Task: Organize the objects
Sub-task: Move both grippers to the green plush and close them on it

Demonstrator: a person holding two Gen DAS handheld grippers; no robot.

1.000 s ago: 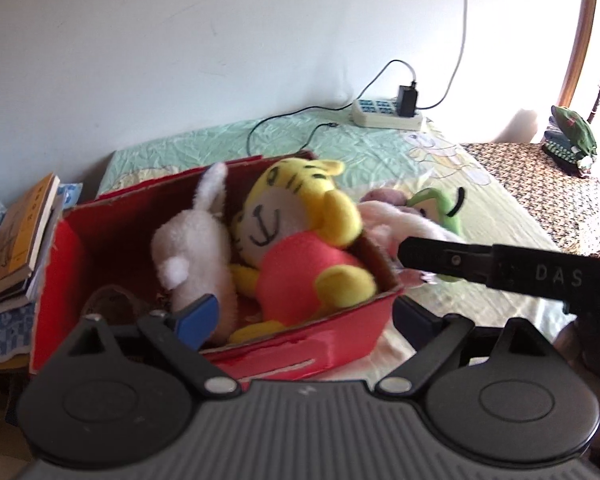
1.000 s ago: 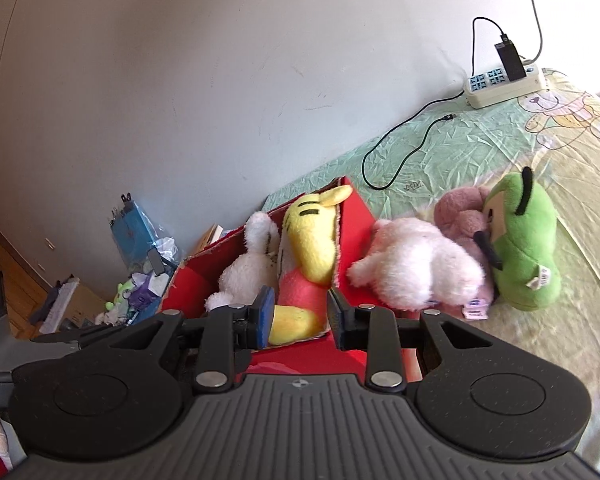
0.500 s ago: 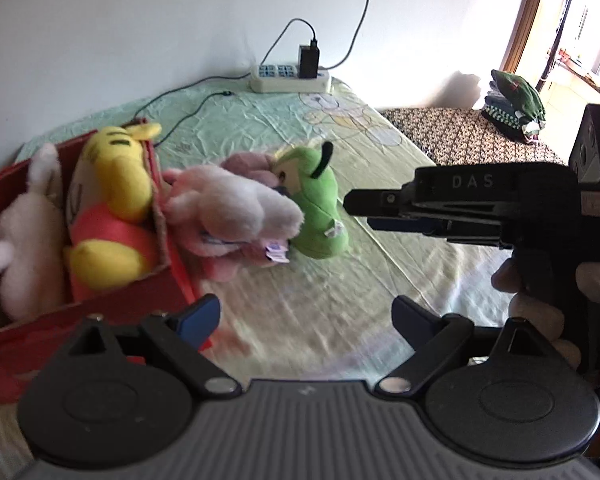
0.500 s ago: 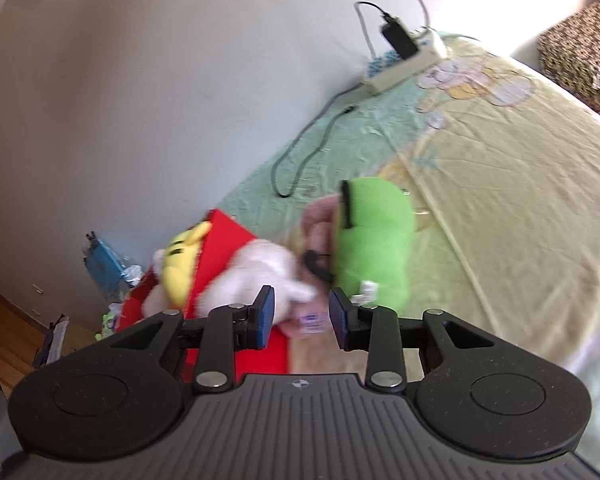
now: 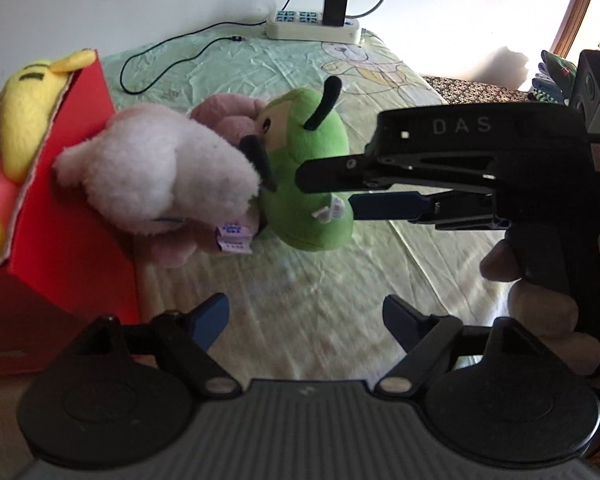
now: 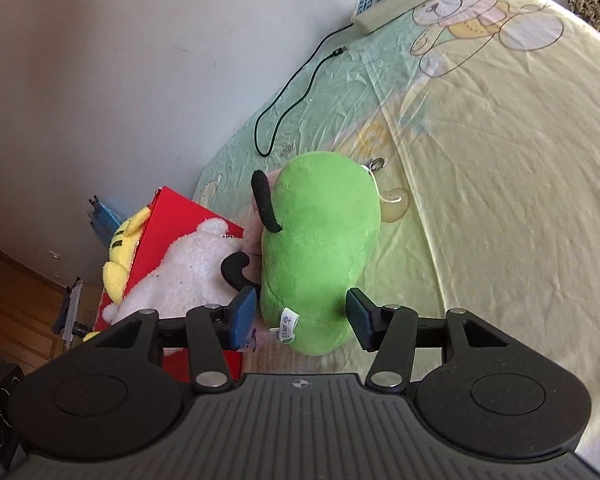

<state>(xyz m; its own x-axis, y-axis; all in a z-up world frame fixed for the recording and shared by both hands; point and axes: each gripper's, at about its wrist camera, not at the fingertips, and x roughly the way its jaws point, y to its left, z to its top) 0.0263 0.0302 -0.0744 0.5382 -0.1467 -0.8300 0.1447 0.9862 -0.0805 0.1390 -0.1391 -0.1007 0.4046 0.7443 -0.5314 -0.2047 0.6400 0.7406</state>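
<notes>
A green plush toy [image 5: 308,184] lies on the bed, and it also shows in the right wrist view [image 6: 320,248]. A pale pink plush [image 5: 160,172] leans against it beside the red box [image 5: 60,216], which holds a yellow plush [image 5: 24,112]. My right gripper [image 6: 300,320] is open, its fingers on either side of the green plush's near end, not closed on it. In the left wrist view the right gripper [image 5: 328,188] reaches the green plush from the right. My left gripper [image 5: 304,320] is open and empty above the sheet, short of the toys.
A power strip [image 5: 312,28] with a black charger and a loose black cable [image 5: 160,60] lies at the far edge of the bed against the wall. A patterned surface [image 5: 476,88] adjoins the bed at the right. Floor clutter [image 6: 72,312] lies beyond the box.
Both grippers have moved closer to the green plush. My right gripper has opened wider and now straddles the green plush's near end. The box has slid to the left of the left wrist view.
</notes>
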